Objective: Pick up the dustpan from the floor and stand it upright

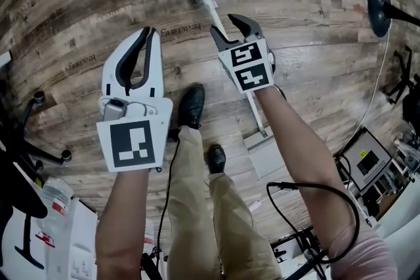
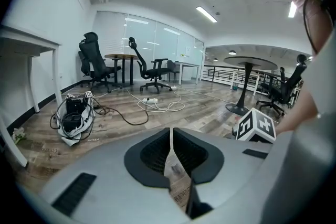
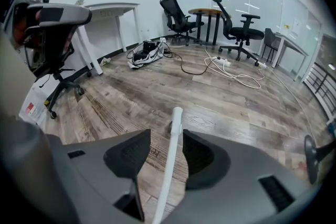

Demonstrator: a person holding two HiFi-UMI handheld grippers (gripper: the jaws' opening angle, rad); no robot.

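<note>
The dustpan has its pan end low beside the person's shoes. Its long white handle slants up and forward between the fingers of the right gripper. Those fingers stand apart around the handle, not clamped, with a visible gap on the left side and hardly any on the right. Whether the pan rests on the wooden floor cannot be told.

The left gripper hangs just to the left, its fingers closed together on nothing.

Ahead of both grippers the floor lies broad and bare. Around its edges stand a black pedestal base to the right and an office chair with a white desk to the left. A cable bundle and a trailing white cord lie farther off.
</note>
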